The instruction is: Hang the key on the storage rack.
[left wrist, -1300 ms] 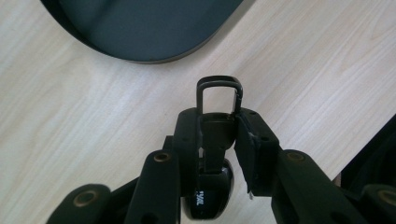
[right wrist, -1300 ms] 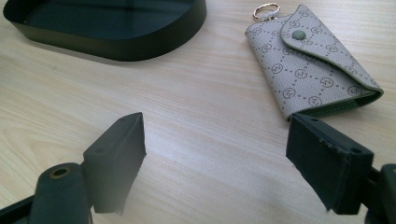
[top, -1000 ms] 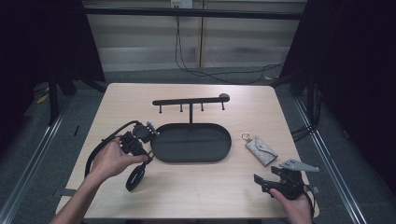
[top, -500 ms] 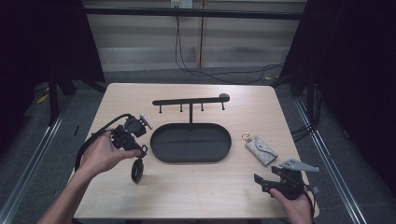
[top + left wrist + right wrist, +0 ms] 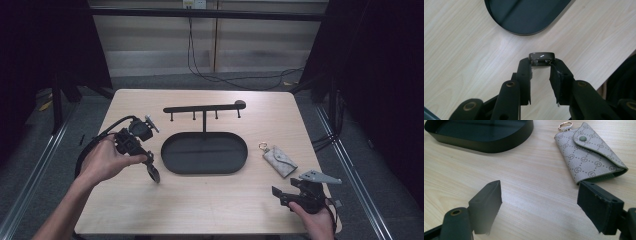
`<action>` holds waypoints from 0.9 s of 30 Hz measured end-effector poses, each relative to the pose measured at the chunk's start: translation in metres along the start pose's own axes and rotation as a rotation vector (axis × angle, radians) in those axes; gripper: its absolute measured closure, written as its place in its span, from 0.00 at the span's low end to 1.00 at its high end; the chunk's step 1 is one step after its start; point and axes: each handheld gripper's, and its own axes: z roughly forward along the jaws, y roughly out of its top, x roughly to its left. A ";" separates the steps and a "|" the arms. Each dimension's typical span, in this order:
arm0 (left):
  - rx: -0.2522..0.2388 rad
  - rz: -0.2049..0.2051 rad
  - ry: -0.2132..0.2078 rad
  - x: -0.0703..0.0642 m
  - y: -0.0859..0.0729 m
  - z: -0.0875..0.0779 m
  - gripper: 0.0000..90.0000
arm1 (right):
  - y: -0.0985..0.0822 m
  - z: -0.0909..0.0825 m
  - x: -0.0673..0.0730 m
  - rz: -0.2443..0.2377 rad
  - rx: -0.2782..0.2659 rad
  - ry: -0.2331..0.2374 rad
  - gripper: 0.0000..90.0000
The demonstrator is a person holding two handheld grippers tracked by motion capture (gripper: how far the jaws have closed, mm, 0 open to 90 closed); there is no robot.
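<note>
The left gripper (image 5: 541, 68) was clenched on a dark smartwatch (image 5: 541, 58) at its case, held above the table (image 5: 210, 200) beside the oval tray (image 5: 204, 152); it seemed light, rigid and glossy, likely slippery, while the right gripper (image 5: 539, 205) stood released.

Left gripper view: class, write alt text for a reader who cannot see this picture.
The left gripper is shut on a small dark watch, pinched at its tips and held above a pale wooden table. The rounded end of a black oval tray lies on the table beyond it.
</note>
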 end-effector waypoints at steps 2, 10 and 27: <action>0.005 -0.015 -0.001 0.000 0.004 -0.004 0.78 | 0.000 0.001 0.000 0.003 0.007 -0.002 0.22; 0.047 -0.026 -0.018 0.003 0.014 -0.012 0.78 | 0.000 0.001 0.000 0.004 0.007 -0.003 0.22; 0.079 -0.058 -0.023 0.010 0.041 -0.024 0.78 | 0.000 0.002 0.001 -0.003 0.016 -0.002 0.22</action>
